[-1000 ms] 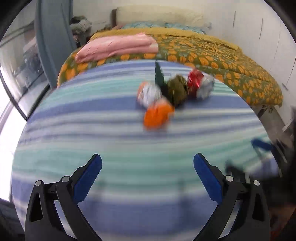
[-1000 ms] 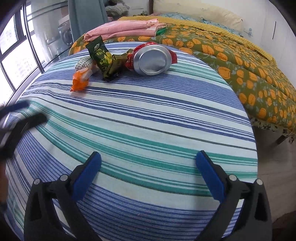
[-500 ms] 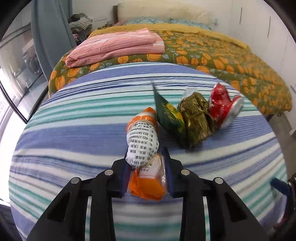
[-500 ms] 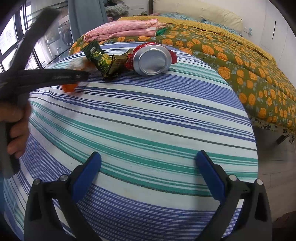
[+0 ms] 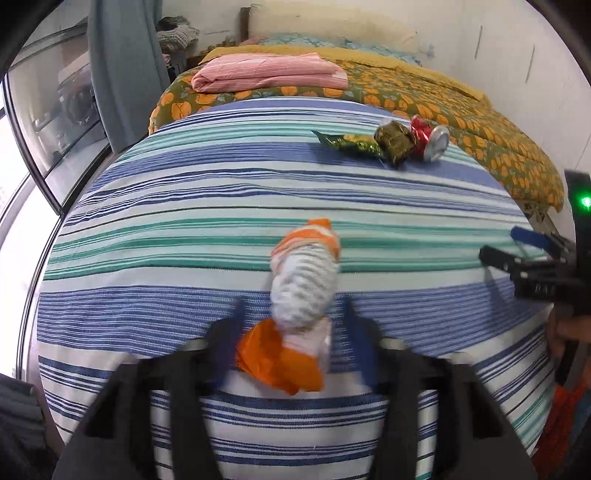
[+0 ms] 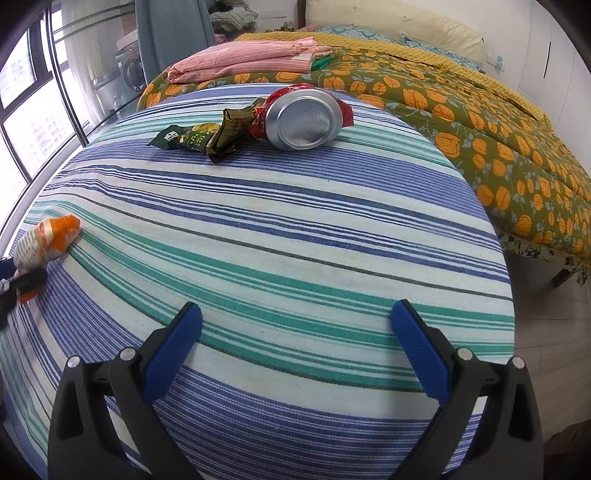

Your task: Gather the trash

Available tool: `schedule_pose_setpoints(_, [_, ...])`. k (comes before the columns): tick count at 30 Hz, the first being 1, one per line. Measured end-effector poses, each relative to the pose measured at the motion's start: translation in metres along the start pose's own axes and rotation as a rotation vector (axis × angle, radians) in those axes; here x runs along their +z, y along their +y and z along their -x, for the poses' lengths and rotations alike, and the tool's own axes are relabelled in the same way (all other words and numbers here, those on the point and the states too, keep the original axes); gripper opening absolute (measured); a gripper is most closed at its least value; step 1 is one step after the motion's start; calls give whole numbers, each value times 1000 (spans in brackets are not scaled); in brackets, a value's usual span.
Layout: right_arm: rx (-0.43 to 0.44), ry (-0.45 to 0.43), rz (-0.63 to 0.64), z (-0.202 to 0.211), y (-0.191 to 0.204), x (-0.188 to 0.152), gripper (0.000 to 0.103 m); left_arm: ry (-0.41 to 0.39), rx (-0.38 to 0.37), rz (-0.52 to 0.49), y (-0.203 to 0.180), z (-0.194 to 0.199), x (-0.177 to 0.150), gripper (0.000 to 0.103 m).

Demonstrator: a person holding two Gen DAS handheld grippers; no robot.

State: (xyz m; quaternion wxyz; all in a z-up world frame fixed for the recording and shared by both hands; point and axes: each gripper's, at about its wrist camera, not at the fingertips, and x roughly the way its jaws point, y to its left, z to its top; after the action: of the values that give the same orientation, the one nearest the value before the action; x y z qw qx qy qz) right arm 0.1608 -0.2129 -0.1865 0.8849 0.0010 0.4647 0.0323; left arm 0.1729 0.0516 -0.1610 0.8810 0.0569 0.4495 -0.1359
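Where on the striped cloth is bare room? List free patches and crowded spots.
Free: the wide middle of the striped cloth, between the crushed can and the right gripper. Crowded: far edge with can and green wrappers; near-left by the orange-white wrapper.

Under the gripper spreads a round table covered by a striped tablecloth (image 6: 295, 236) in blue, teal and white bands. Ahead of the gripper, past the table's far edge, stands a bed with an olive bedspread (image 6: 480, 122) printed with orange shapes. A folded pink blanket (image 5: 269, 72) lies on the near end of that bed, and a cream pillow (image 6: 391, 22) rests at its far end against the wall. To the left of the gripper hangs a grey-blue curtain (image 5: 125, 70) beside dark-framed windows (image 6: 33, 110). To the right, pale floor (image 6: 550, 325) shows below the table's rim.
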Motion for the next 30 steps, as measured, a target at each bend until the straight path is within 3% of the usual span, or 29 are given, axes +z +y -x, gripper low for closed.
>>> schedule_pose_setpoints(6, [0, 0, 0, 0, 0, 0, 99, 19, 32, -33, -7, -18, 0, 83])
schedule_pose_setpoints(13, [0, -1, 0, 0, 0, 0, 98, 31, 38, -6, 1, -24, 3, 97])
schedule_pose_setpoints(27, [2, -5, -11, 0, 1, 1, 98, 28, 44, -4, 2, -25, 3, 98])
schedule_pose_setpoints(30, [121, -49, -5, 4, 10, 11, 98, 28, 44, -2, 2, -25, 3, 99])
